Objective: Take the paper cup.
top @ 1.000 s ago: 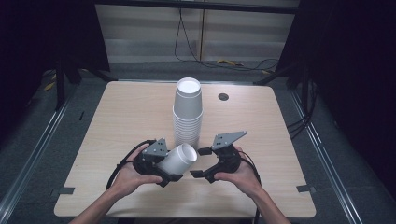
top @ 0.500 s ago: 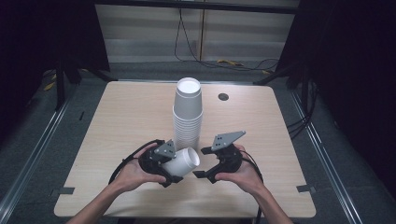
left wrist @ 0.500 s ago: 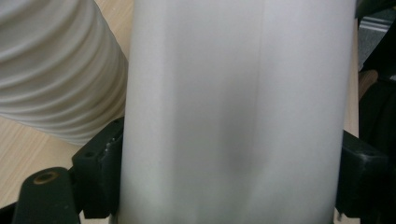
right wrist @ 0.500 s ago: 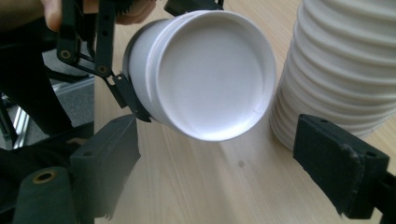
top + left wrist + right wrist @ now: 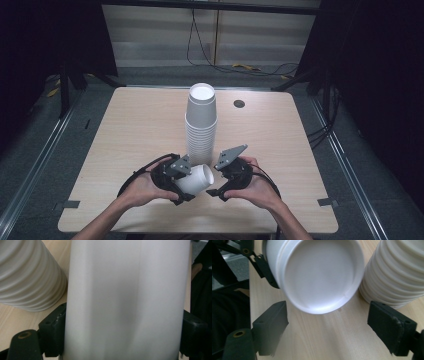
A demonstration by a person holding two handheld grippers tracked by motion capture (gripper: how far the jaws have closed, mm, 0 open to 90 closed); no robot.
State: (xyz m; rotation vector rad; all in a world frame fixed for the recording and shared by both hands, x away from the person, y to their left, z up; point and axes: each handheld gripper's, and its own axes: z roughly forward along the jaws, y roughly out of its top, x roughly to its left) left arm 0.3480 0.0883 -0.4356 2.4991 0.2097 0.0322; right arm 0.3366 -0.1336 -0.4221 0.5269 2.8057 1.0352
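Note:
A tall stack of white paper cups (image 5: 201, 120) stands at the table's middle. Just in front of it my left gripper (image 5: 185, 182) is shut on a single white cup (image 5: 200, 177), held on its side above the table. In the left gripper view this cup (image 5: 125, 300) spans the gap between the jaws, with the stack (image 5: 27, 275) behind at the left. My right gripper (image 5: 216, 181) is open and faces the cup's round end (image 5: 319, 275) from close by without touching it. Its jaws (image 5: 332, 327) stand wide apart, and the stack (image 5: 397, 272) is at the right.
The light wooden table (image 5: 125, 130) has a small dark round hole (image 5: 239, 103) at the back right. Black cables trail from both grippers toward the front edge. Dark floor and metal rails surround the table.
The left gripper has shifted slightly right and tipped the cup flatter, bringing its end closer to the right gripper. The right gripper has barely moved.

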